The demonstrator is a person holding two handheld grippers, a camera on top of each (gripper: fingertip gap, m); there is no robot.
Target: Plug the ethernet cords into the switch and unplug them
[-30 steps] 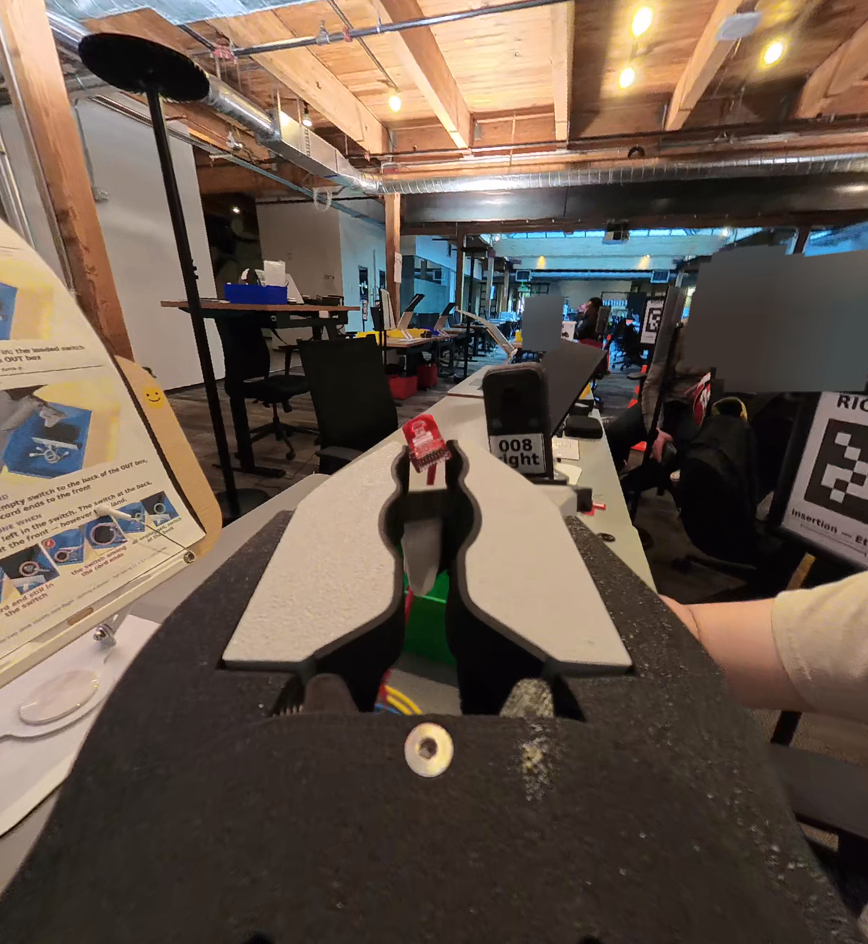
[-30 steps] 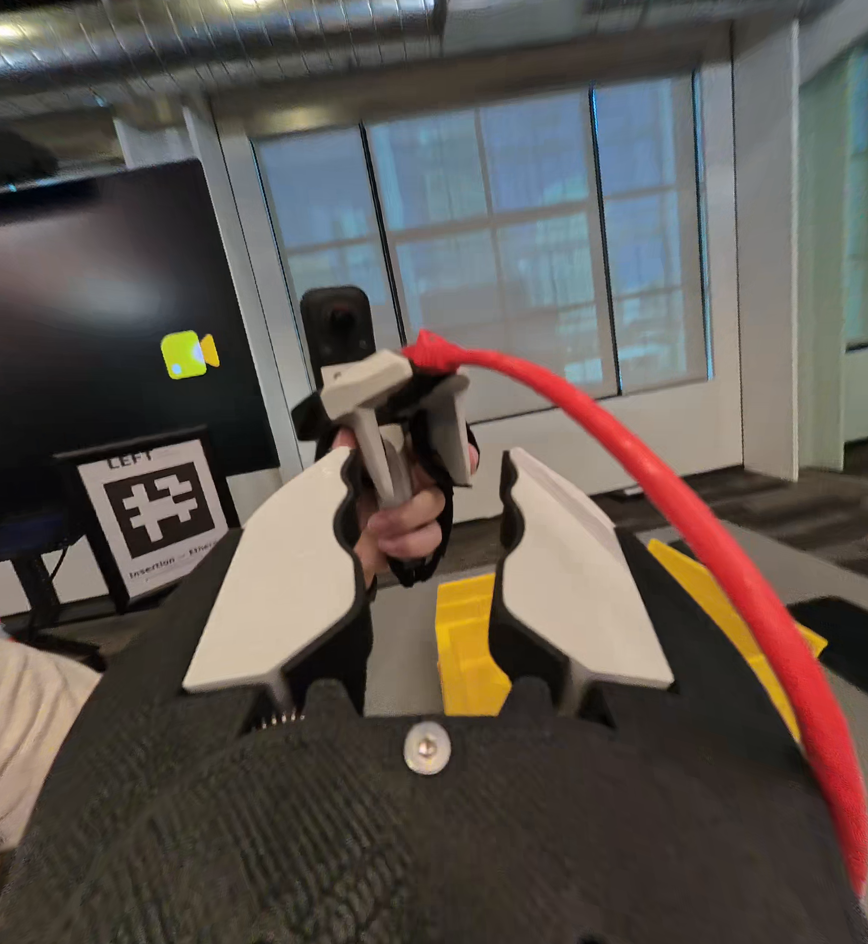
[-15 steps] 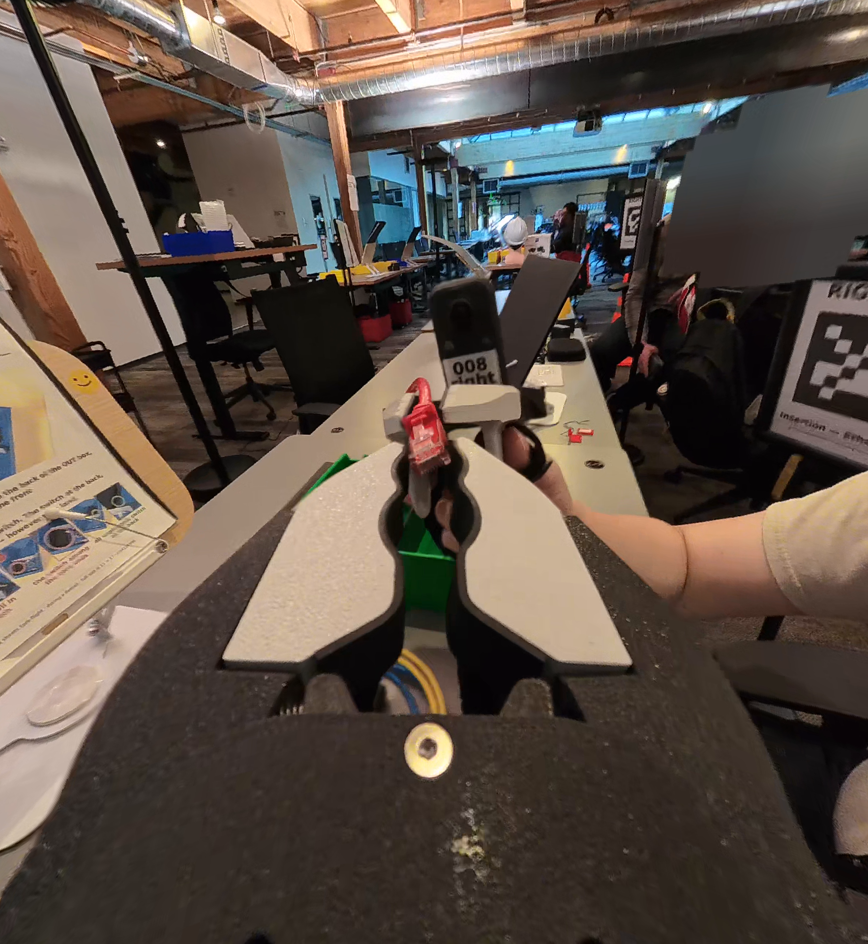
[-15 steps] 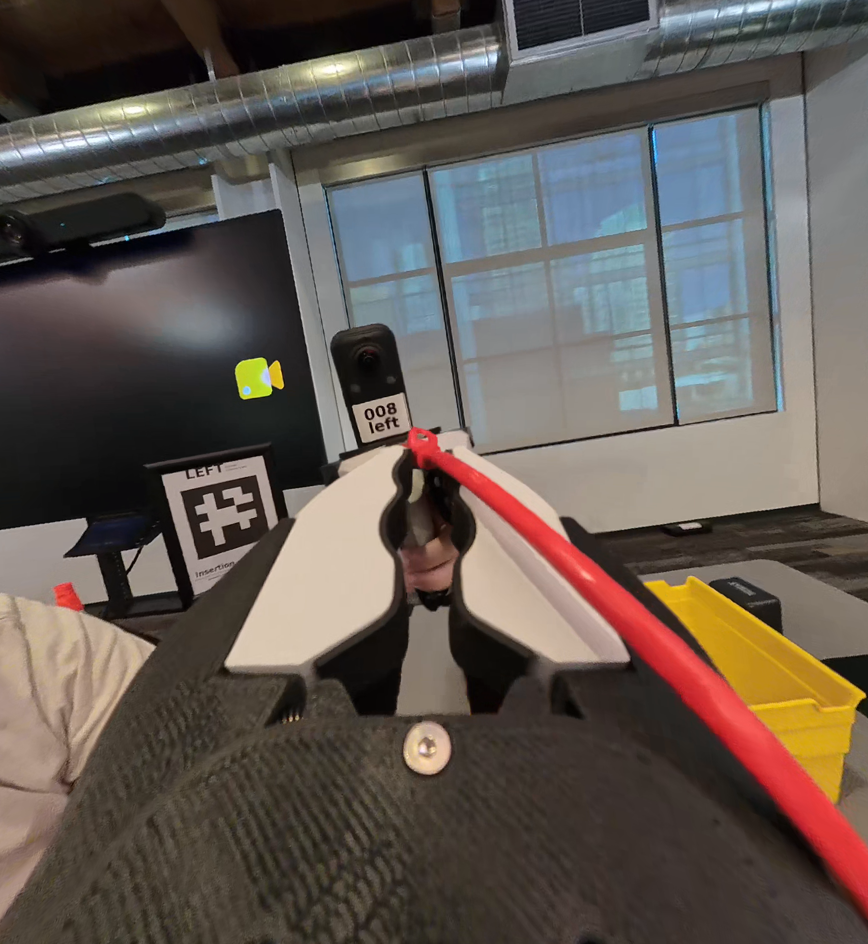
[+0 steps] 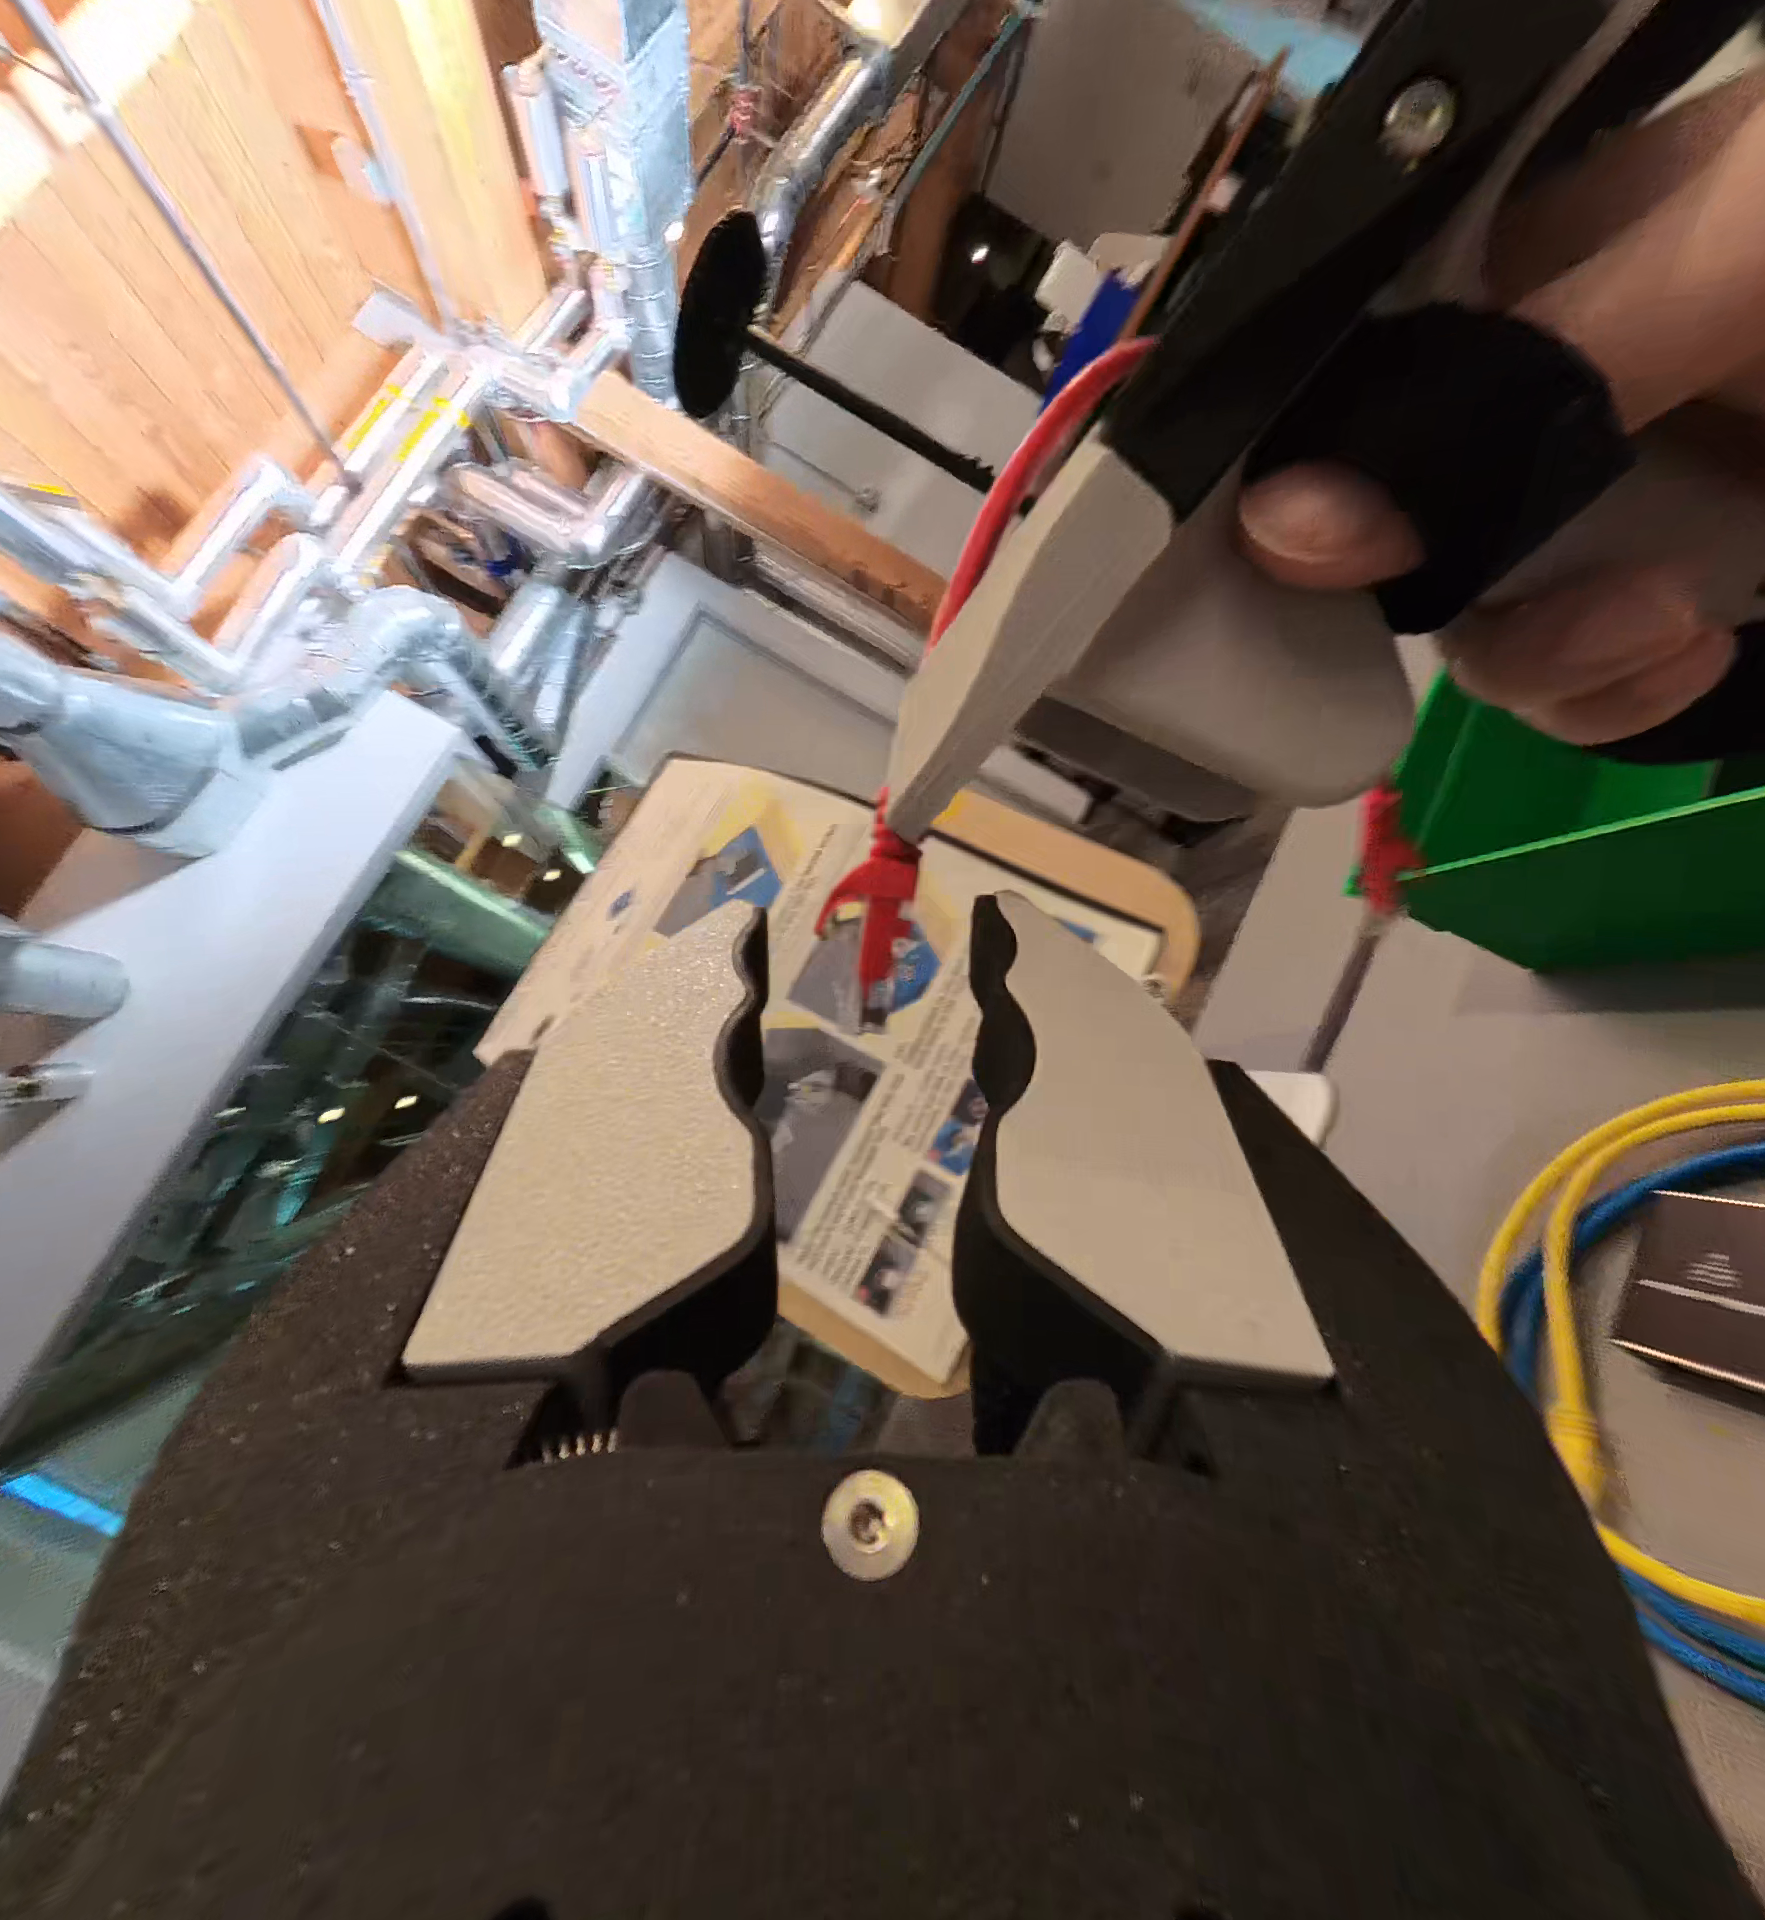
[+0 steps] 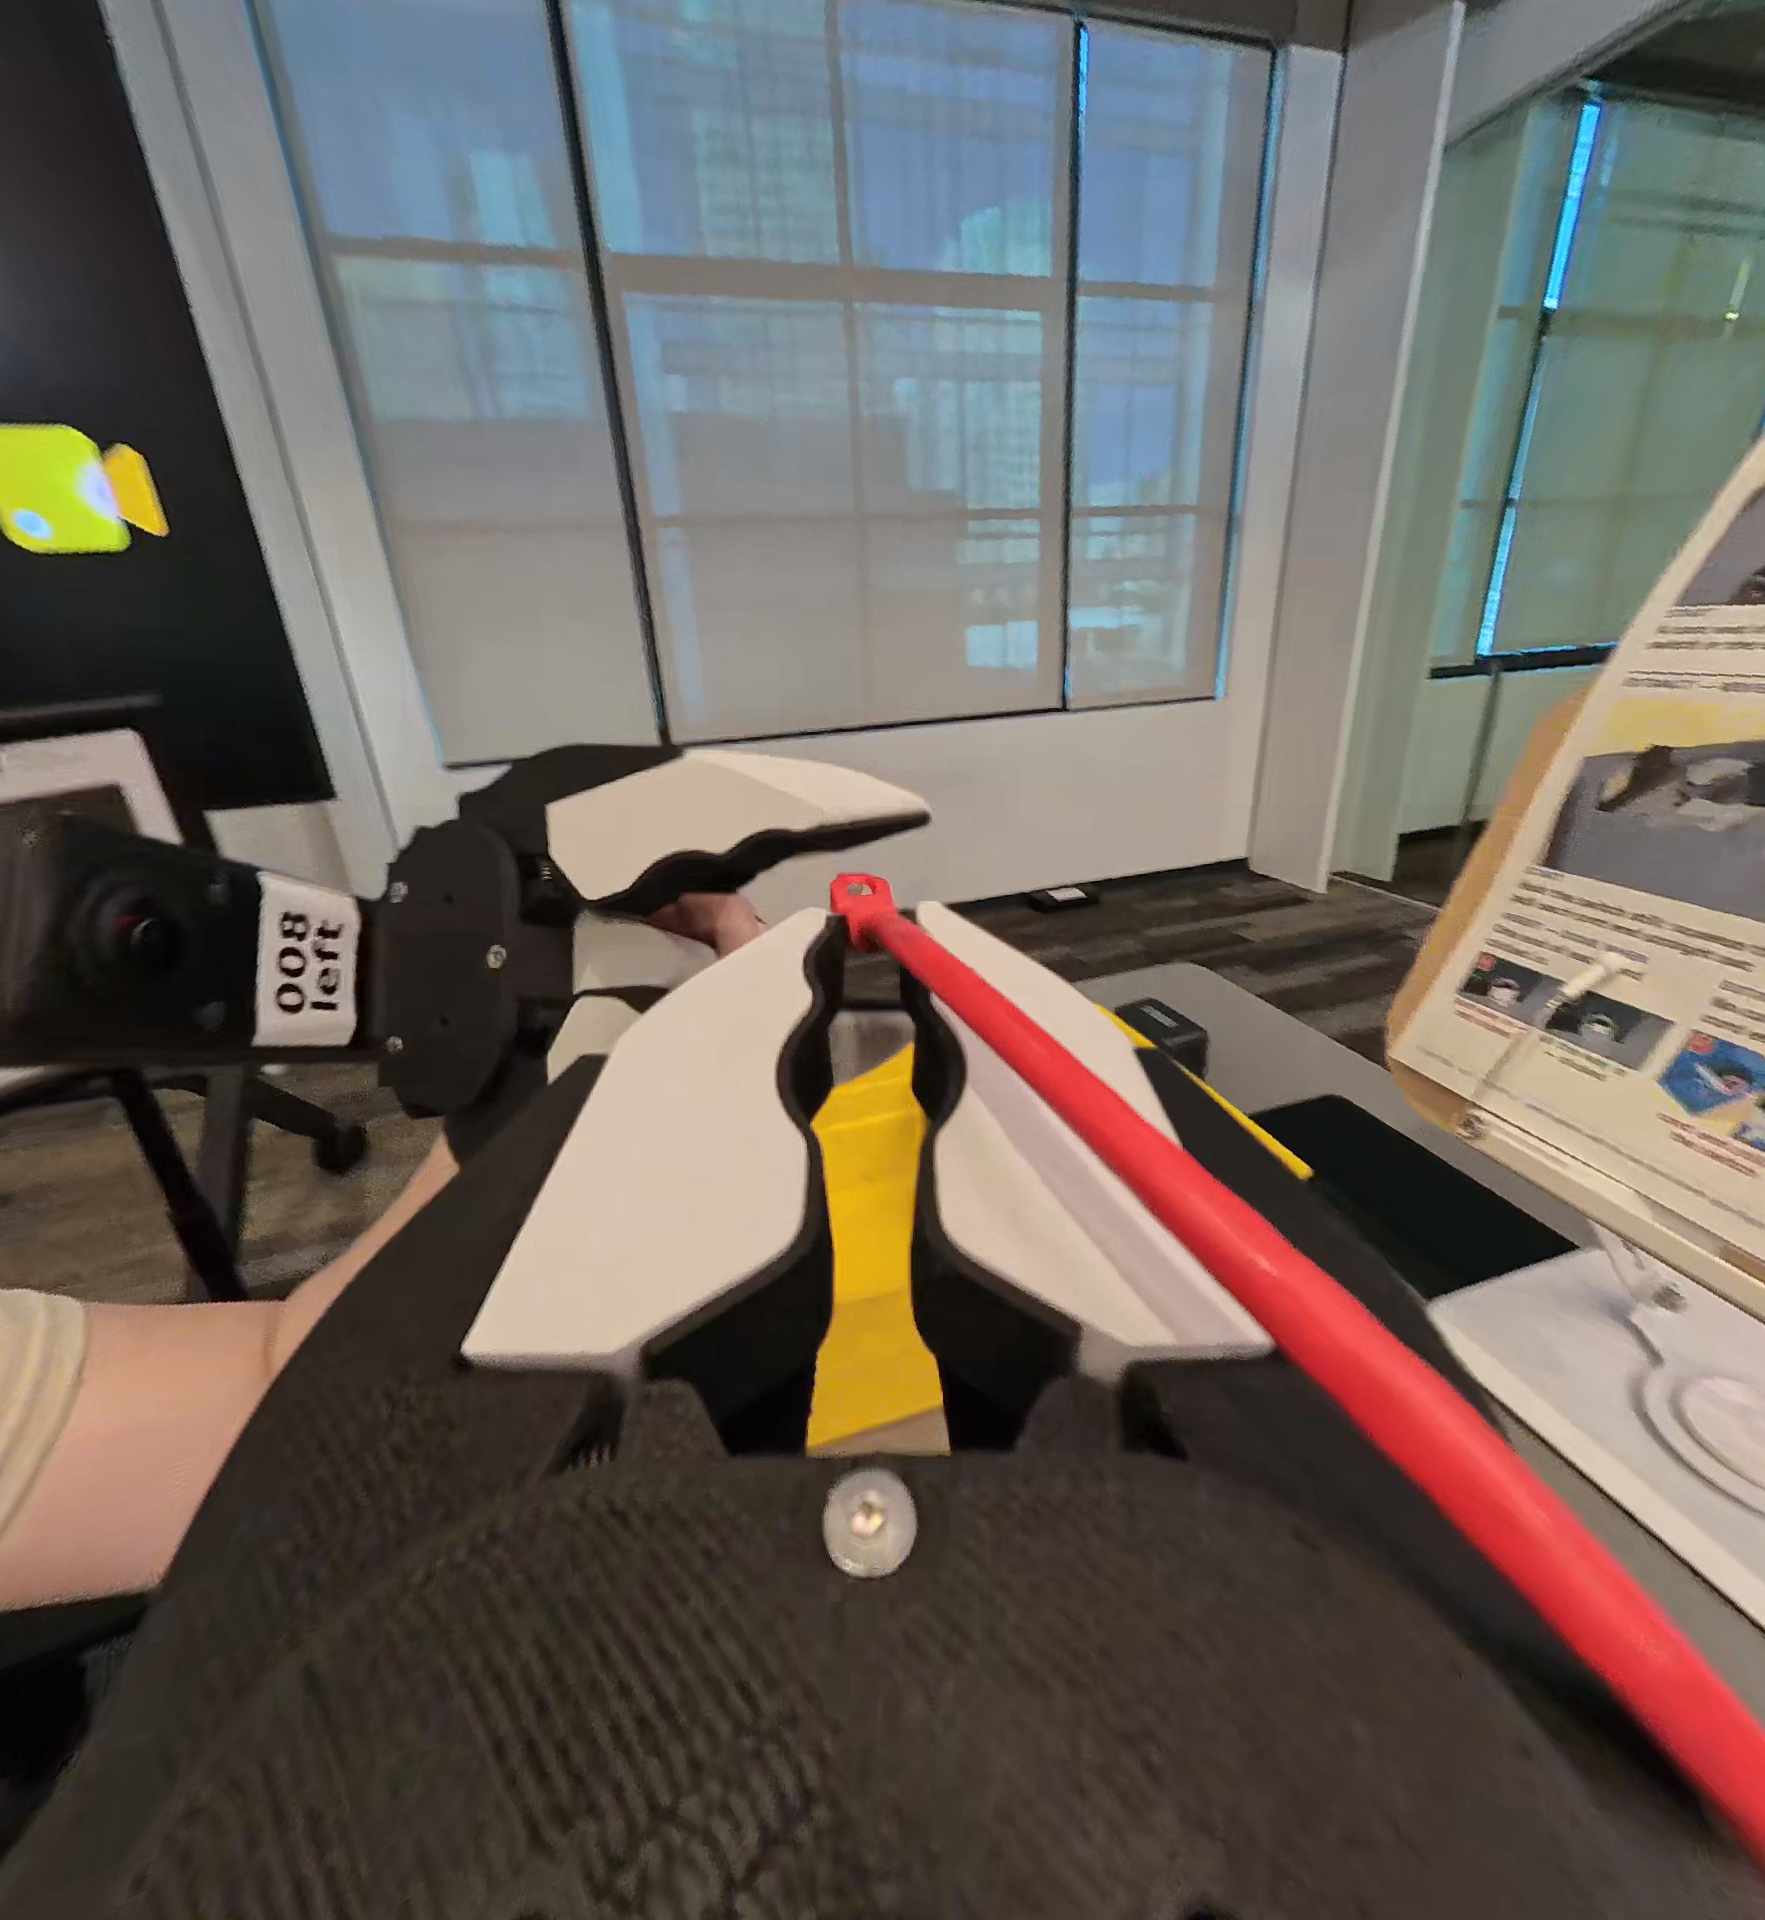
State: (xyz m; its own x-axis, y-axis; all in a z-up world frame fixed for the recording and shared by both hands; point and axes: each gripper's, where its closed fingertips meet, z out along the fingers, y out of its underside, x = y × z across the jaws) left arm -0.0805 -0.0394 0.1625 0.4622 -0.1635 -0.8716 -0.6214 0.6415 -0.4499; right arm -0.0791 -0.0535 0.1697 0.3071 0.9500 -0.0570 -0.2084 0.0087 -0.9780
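Note:
My right gripper is shut on a red ethernet cord just behind its plug. The cord trails back over the right finger. In the left wrist view the right gripper comes down from the upper right, with the red plug hanging from its tip. My left gripper is open and empty, rolled onto its side, with the plug just ahead of the gap between its jaws. One of its fingers shows in the right wrist view. The black switch lies on the table at right.
A yellow cord and a blue cord loop round the switch. A green bin stands behind it, and a yellow bin lies ahead of the right gripper. An instruction board stands on the table at right. The black switch is about 30 cm from both grippers' fingertips.
The right gripper closed on the red cord near the plug. The left gripper then let go of the plug, opened and rolled onto its side.

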